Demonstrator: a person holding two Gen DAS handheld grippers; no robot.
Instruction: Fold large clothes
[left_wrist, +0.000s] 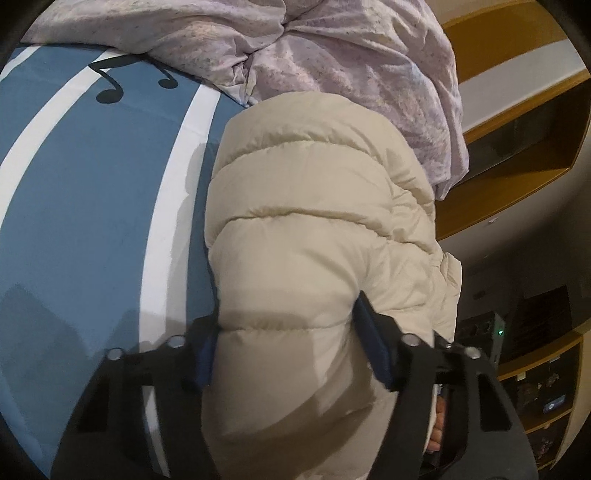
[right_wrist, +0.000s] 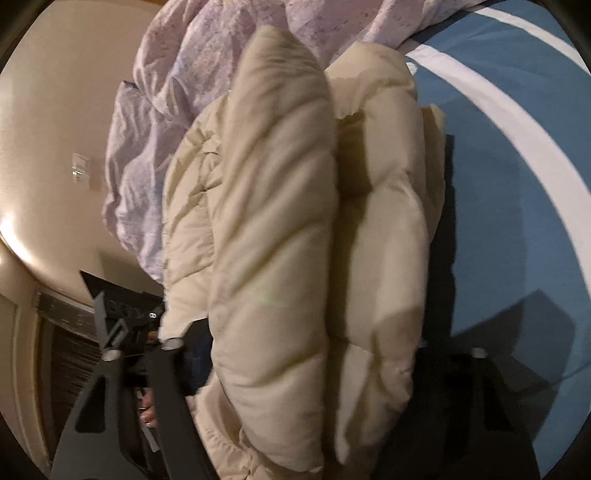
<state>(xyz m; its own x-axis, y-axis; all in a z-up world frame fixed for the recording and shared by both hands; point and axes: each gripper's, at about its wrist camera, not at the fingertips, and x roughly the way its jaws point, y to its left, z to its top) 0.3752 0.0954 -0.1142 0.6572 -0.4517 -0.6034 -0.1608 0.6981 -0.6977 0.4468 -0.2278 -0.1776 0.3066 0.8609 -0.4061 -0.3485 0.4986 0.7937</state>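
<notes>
No readable text; bed sheet (left_wrist: 74, 206) is blue with white stripes and black music notes (left_wrist: 110, 90). Lilac duvet (left_wrist: 332, 55) bunched behind. Wooden shelves (left_wrist: 517, 192) beside the bed. Cream puffer jacket (left_wrist: 314, 221) lies on the sheet, bunched. Left tool (left_wrist: 284, 350) clamped on it; right tool (right_wrist: 306, 354) likewise.

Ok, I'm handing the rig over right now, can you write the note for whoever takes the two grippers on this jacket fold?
Left gripper: shut on the cream quilted puffer jacket, fingers pressing its bulk from both sides.
Right gripper: shut on the same jacket's thick folded layers.
Jacket: bunched lengthwise on the blue bedsheet with white stripes and music notes, its far end against the crumpled lilac duvet.
Done: jacket gathered into a long bundle, gripped at both spots.
Left: finish the fold, lay it flat, release.
</notes>
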